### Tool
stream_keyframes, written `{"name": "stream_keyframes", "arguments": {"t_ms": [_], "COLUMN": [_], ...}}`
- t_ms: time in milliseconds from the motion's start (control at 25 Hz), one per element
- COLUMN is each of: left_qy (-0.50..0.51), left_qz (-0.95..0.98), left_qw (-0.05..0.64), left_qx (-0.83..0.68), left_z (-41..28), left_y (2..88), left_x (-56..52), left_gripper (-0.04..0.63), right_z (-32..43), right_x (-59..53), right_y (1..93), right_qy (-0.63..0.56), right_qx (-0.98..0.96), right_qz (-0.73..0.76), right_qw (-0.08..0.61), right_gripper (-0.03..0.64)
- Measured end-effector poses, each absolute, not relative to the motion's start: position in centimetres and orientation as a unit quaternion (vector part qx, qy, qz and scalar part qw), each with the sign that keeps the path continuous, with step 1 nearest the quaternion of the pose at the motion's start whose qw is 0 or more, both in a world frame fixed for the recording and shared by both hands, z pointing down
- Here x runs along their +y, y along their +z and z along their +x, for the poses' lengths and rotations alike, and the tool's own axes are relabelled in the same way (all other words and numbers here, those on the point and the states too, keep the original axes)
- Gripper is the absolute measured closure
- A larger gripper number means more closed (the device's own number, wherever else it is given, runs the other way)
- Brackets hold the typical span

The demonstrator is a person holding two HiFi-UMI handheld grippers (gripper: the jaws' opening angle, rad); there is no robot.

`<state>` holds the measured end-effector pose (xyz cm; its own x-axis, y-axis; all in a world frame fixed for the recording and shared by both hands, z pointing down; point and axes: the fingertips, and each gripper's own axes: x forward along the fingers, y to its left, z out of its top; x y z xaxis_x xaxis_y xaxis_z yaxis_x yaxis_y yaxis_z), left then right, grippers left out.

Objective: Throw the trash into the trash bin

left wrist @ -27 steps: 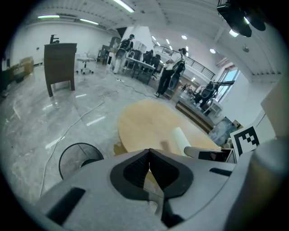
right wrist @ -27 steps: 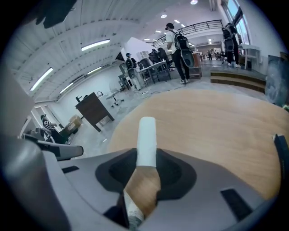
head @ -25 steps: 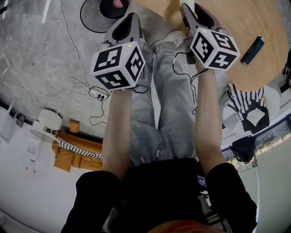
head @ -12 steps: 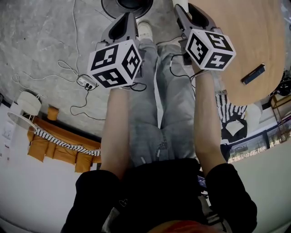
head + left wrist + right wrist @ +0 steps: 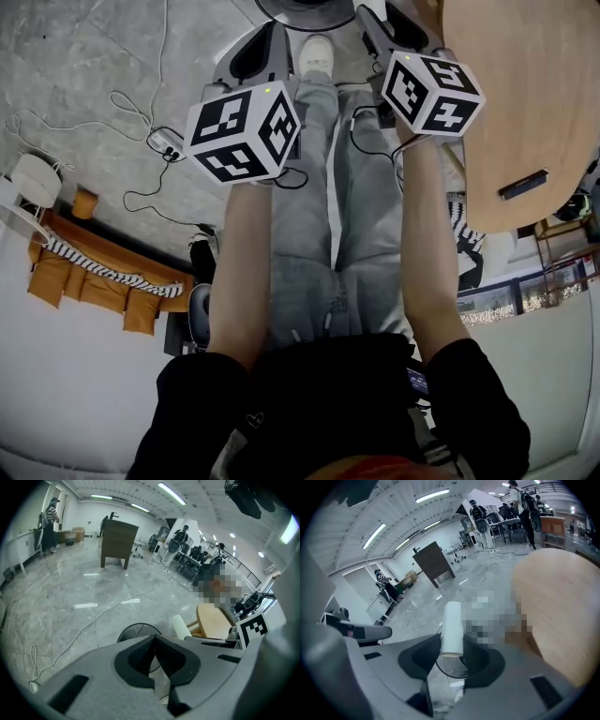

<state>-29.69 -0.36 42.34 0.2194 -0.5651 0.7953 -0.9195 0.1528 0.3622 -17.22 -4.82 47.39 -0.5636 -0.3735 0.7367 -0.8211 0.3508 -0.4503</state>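
Observation:
A white tube-shaped roll (image 5: 452, 626) stands between the jaws of my right gripper (image 5: 451, 654), which is shut on it. The same roll (image 5: 180, 626) shows in the left gripper view, to the right of my left gripper (image 5: 155, 638). That gripper's tips meet with nothing between them. The round black trash bin (image 5: 302, 7) lies at the top edge of the head view, just beyond both grippers. Its rim (image 5: 132, 631) shows behind the left jaws, and its rim (image 5: 449, 671) also shows under the roll. In the head view my left gripper (image 5: 278, 28) and right gripper (image 5: 364, 13) point forward and down, side by side.
A round wooden table (image 5: 525, 103) stands close on the right, with a dark flat object (image 5: 523, 185) on it. Cables and a power strip (image 5: 161, 142) lie on the grey marble floor. The person's legs and white shoe (image 5: 317, 54) are below the grippers. A brown cabinet (image 5: 117, 542) and several people are far off.
The floor has slid past in the head view. The bin has shifted from upper left to between the grippers, and the table has come closer on the right. Both grips look unchanged.

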Motion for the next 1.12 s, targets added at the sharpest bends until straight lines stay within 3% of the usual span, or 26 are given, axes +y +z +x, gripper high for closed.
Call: {"name": "stream_keyframes", "arguments": {"t_ms": [360,400,520,560,680,880,1120], "left_qy": [0.178,0.181,0.184,0.184,0.184,0.206,0.216], "left_qz": [0.604,0.606,0.618,0.625,0.650,0.684,0.725], "left_qw": [0.497,0.496,0.492,0.489,0.477,0.463,0.438], "left_qx": [-0.597,-0.595,-0.584,-0.580,-0.562,-0.525,-0.486], "left_z": [-30.1,-30.1,-30.0,-29.7,-28.1,-23.3,-16.3], "left_y": [44.6,44.6,44.9,44.8,44.0,43.3,40.5], "left_x": [1.0,0.7,-0.6,-1.1,-2.9,-4.3,-5.2], "left_gripper": [0.589,0.589,0.589,0.589,0.589,0.589,0.589], "right_z": [-18.3,-18.2,-18.1,-18.1,-17.7,-14.2,-7.4], "right_x": [-4.5,-4.5,-4.7,-4.7,-4.9,-5.7,-5.1], "right_y": [49.6,49.4,49.5,49.3,47.7,44.7,41.4], "right_qy": [0.412,0.418,0.419,0.409,0.381,0.391,0.358], "right_qx": [-0.782,-0.779,-0.775,-0.779,-0.798,-0.801,-0.794], "right_qz": [0.378,0.383,0.394,0.393,0.385,0.412,0.455], "right_qw": [0.275,0.268,0.262,0.267,0.263,0.189,0.186], "right_gripper": [0.419,0.432,0.574,0.588,0.598,0.600,0.600]}}
